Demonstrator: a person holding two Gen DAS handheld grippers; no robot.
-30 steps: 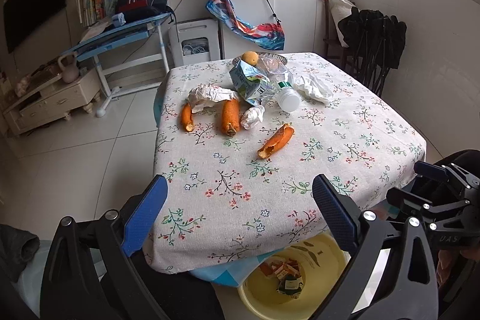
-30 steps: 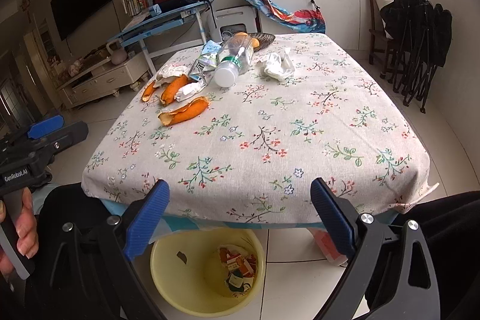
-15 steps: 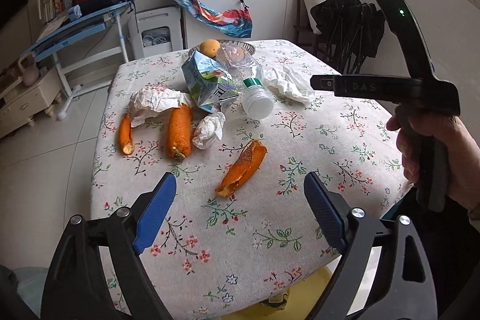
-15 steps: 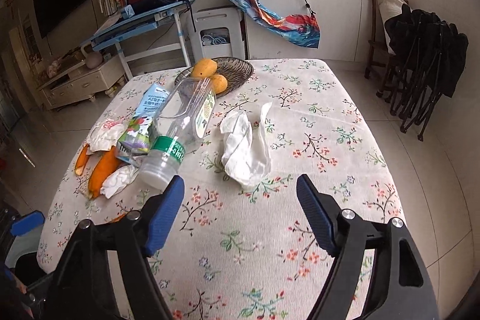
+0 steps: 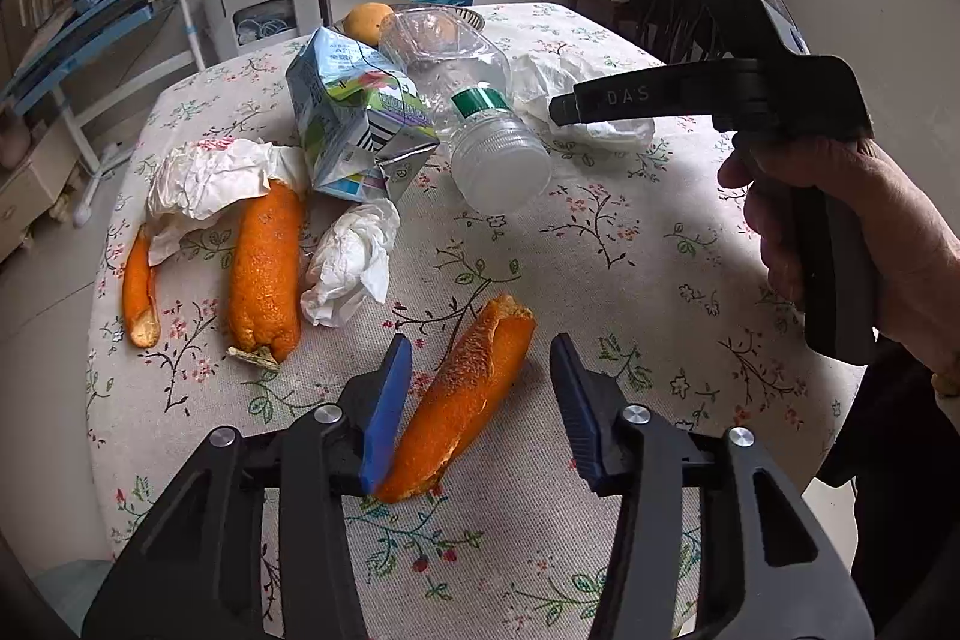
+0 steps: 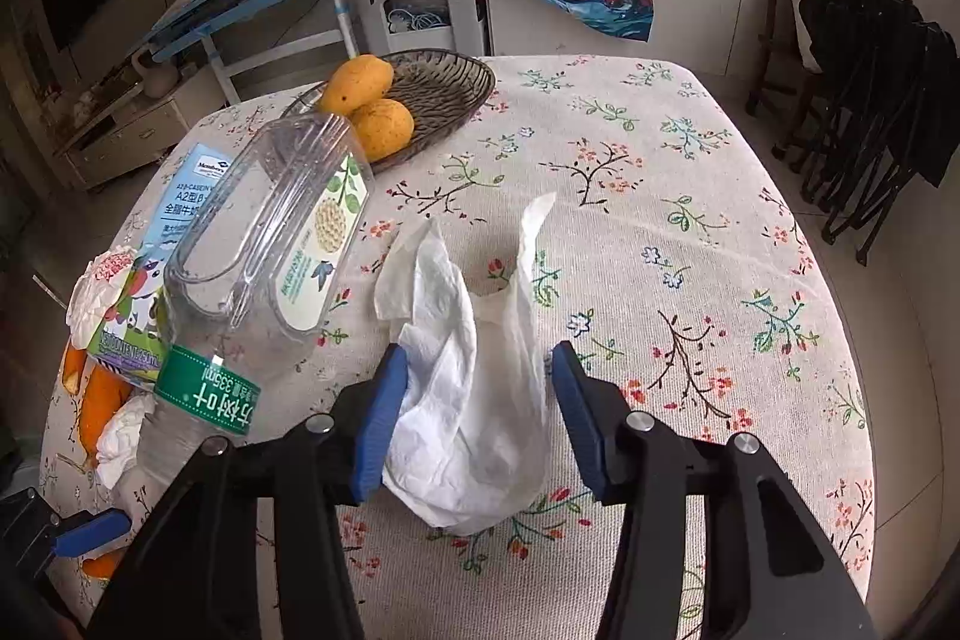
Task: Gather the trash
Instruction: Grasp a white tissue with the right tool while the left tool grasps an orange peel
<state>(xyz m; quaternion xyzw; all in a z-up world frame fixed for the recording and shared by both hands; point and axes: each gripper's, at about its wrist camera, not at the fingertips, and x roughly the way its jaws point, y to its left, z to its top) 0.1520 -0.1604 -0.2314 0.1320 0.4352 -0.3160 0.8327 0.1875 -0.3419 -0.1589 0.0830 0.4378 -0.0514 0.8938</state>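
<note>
While both sets of jaws are closing, the left gripper [image 5: 480, 400] straddles an orange peel strip [image 5: 462, 394] lying on the floral tablecloth [image 5: 630, 280] just in front of the plastic bottle [image 5: 474, 124]; its long axis runs diagonally, upper end tilted toward the bottle's white cap, left pad touching, right pad clear. The right gripper [image 6: 477, 418] brackets a crumpled white tissue [image 6: 474, 388] just right of that bottle, elongated away from the camera, left pad against it, not yet pinched.

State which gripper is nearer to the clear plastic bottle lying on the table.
Right. The right gripper straddles the white tissue right beside the plastic bottle; the left gripper straddles an orange peel farther away.
</note>
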